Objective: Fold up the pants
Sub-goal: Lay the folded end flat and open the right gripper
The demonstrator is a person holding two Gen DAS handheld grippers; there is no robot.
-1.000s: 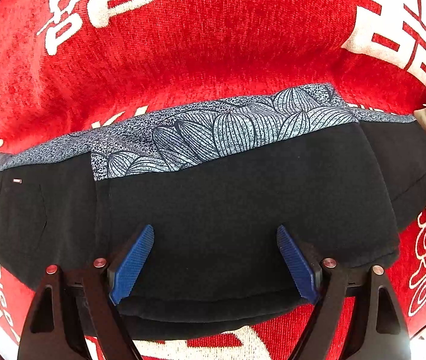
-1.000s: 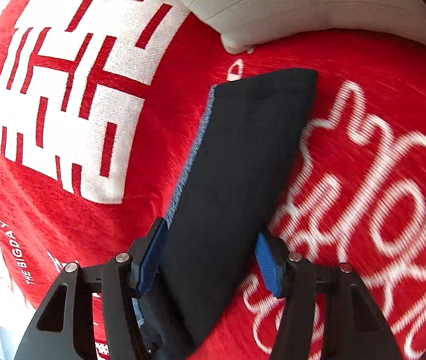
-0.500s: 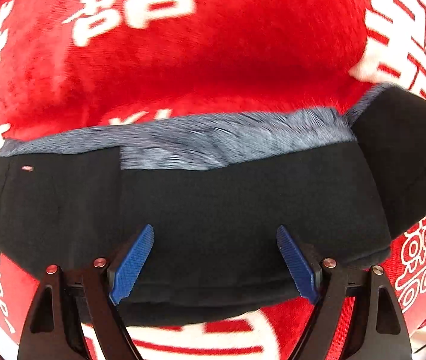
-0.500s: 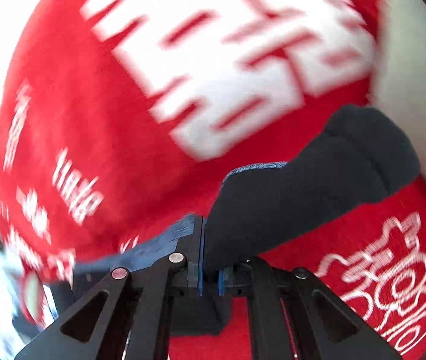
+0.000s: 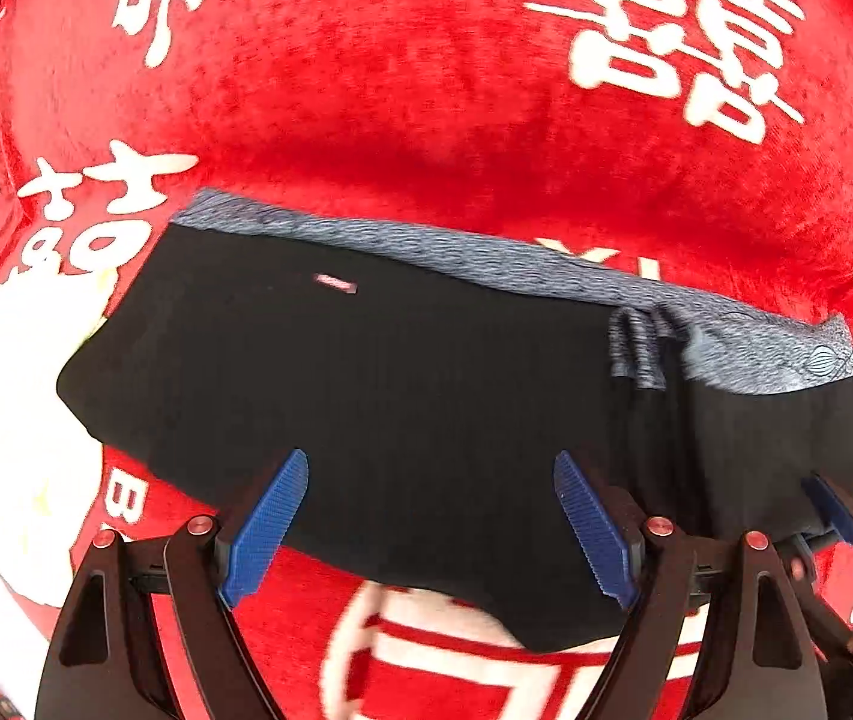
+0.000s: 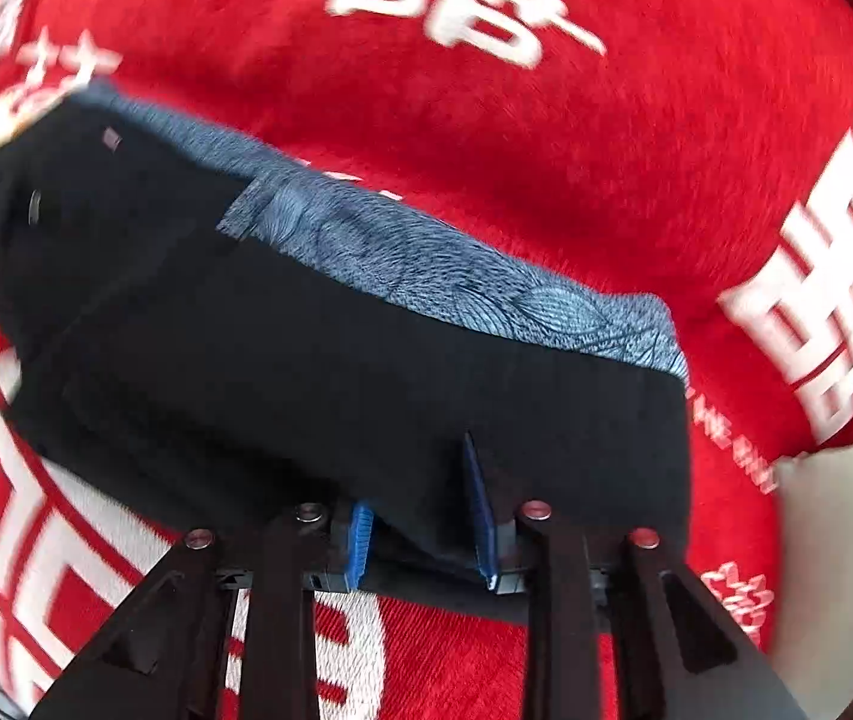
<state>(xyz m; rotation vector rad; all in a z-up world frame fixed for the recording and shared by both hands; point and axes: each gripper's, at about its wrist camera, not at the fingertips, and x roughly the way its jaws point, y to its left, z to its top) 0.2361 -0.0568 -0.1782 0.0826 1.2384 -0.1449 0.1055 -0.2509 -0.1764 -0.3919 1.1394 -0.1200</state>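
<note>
- Since the earlier frame the pants' (image 5: 426, 396) right end is folded over onto the middle, and the right tongs' (image 6: 420, 516) jaws have just been opening, cloth between them.
- Left tongs (image 5: 432, 516): spread wide above the pants' near edge, gripping nothing.
- Right tongs: part open astride the near fold; the blue pads (image 6: 480, 510) pinch nothing firmly.
- Pants lie on the red blanket (image 5: 426, 120), patterned band on the far side.

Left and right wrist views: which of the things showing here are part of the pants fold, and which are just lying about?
Part of the job:
- black pants, folded, patterned grey band along the far edge
- left gripper, jaws wide over the pants
- right gripper, jaws just opening, pant edge between them

Just lying about:
- red blanket with white characters, underneath
- beige cushion at the right edge
</note>
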